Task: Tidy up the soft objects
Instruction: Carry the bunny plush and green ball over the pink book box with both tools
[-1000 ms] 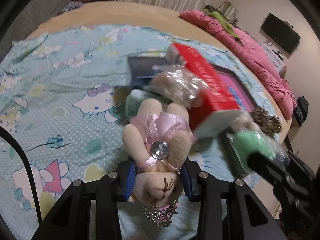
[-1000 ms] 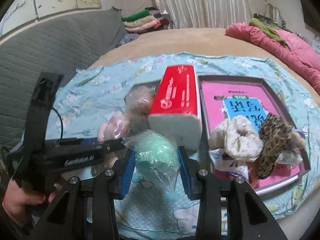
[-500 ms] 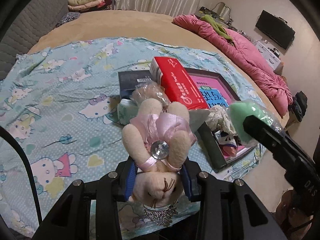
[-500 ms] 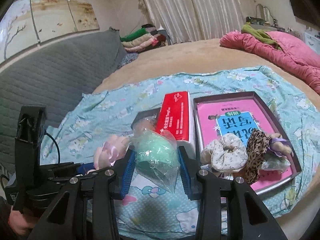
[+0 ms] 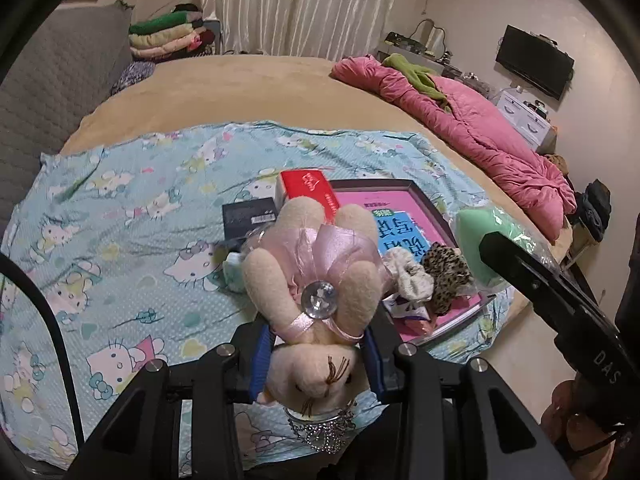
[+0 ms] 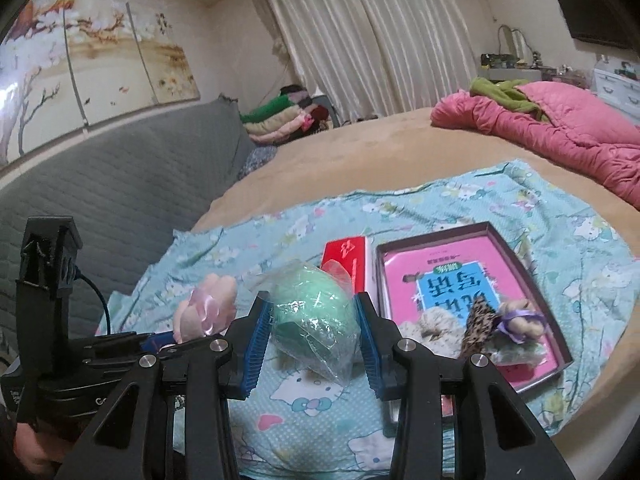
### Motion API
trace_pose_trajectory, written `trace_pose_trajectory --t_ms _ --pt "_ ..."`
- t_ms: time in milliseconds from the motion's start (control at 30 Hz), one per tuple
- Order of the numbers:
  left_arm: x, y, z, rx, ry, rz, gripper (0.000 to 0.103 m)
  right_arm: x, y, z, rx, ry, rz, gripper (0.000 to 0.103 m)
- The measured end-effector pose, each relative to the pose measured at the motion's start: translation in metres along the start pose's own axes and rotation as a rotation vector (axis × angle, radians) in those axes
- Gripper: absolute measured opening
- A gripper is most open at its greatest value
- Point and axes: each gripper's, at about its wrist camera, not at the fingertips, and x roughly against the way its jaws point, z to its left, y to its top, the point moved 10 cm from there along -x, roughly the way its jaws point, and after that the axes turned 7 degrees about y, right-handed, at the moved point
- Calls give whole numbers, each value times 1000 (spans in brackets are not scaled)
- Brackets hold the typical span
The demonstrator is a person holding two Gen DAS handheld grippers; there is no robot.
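In my left gripper [image 5: 316, 354] I have a small cream plush bunny [image 5: 312, 280], clamped at the neck between the blue pads, its head toward the camera and its legs pointing away over the bed. It wears a sheer pink ribbon dress with a large clear faceted gem at the waist, stitched brown whiskers and a beaded silver collar below the chin. My right gripper [image 6: 314, 340] is closed on a mint-green egg-shaped sponge [image 6: 314, 312] sealed in a crinkled clear plastic bag, pads pressed to both its sides; in the left wrist view the same sponge [image 5: 480, 236] sits at the tip of that gripper. Both are held in the air above the light blue Hello Kitty sheet [image 5: 120, 240] spread on the tan bed. On the sheet lies a shallow dark-rimmed box tray [image 6: 536, 280] with a pink and blue printed bottom; its large characters are upside down to me and I cannot read them. Inside it, at the near end, lie a cream scrunchie [image 6: 430, 326], a leopard-print scrunchie [image 6: 478, 324] and a small plush piece tied with purple ribbon [image 6: 520, 322]. Just beside the tray stands a red tissue pack [image 6: 348, 258] with white lettering too small to make out. The right gripper's body shows the letters "DAS" in the left wrist view.
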Motion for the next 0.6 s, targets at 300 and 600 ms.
trace_pose_trajectory --t_ms 300,600 --pt "9 7 -30 -40 -9 -18 39 28 12 -25 -30 -41 -48 43" --pt "7 15 -59 -83 -33 -23 39 57 23 -70 -96 -105 -106 43"
